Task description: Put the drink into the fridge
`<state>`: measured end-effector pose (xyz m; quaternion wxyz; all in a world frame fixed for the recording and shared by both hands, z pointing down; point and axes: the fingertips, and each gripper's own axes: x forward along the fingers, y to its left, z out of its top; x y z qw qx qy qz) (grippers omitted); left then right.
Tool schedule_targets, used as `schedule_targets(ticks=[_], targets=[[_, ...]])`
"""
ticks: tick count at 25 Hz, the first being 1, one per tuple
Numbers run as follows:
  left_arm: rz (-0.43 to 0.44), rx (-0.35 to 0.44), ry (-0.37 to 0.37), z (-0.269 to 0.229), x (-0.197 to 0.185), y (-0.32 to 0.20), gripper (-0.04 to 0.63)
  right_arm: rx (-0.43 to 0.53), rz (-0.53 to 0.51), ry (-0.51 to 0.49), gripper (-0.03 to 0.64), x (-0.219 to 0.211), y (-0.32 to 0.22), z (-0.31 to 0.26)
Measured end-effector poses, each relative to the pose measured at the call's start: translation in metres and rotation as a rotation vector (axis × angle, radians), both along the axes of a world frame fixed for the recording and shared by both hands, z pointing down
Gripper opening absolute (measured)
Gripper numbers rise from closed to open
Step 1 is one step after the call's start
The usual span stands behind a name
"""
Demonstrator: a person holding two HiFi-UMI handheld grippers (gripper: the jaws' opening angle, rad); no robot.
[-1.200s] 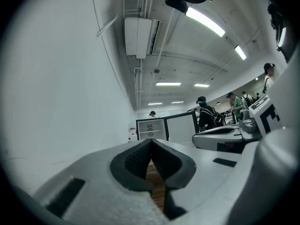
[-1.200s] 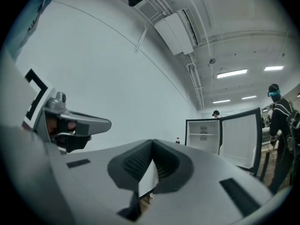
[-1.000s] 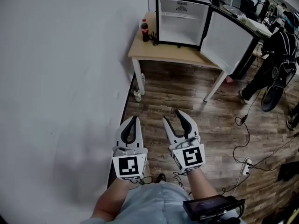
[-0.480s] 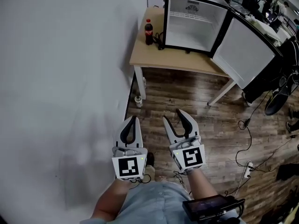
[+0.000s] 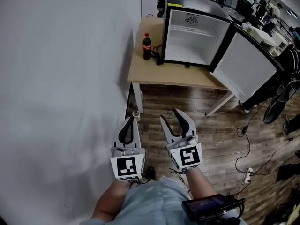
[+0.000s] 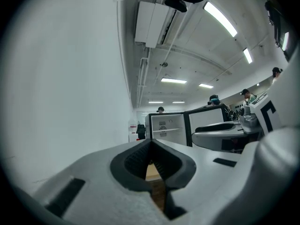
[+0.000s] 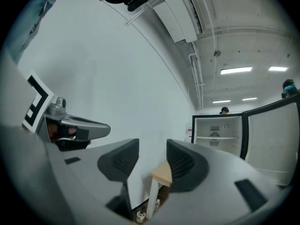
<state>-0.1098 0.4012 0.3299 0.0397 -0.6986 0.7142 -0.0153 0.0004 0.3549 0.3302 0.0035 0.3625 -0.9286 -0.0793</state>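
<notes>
A cola bottle (image 5: 146, 46) with a red label stands on the wooden table (image 5: 159, 74), just left of the small black fridge (image 5: 194, 39). The fridge door (image 5: 248, 67) is swung wide open to the right, and the white inside looks empty. Both grippers are held level over the wood floor, well short of the table. My left gripper (image 5: 131, 122) is shut with nothing in it. My right gripper (image 5: 172, 117) is open and empty. In the left gripper view the fridge (image 6: 166, 130) shows beyond the closed fingertips (image 6: 150, 143). The right gripper view shows the table corner (image 7: 161, 173) between its fingers.
A white wall (image 5: 61, 78) runs along the left. A small bottle (image 5: 136, 114) stands on the floor by the table leg. Cables and a power strip (image 5: 247, 173) lie on the floor at the right. People stand at desks beyond the fridge door.
The table, bottle and fridge have come nearer in the head view as both grippers moved forward together. The jaws look the same.
</notes>
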Motion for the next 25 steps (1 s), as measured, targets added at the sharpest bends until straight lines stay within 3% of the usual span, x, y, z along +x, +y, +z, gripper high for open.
schedule_targets(ticks=[14,25], targets=[[-0.006,-0.066,-0.015,0.041,-0.021,-0.073,0.008,-0.057,0.000,0.005,0.184,-0.023,-0.078,0.024],[-0.055,-0.066,-0.048,0.044,-0.039,-0.210,0.008,-0.090,-0.004,-0.009,0.183,-0.036,-0.228,0.038]])
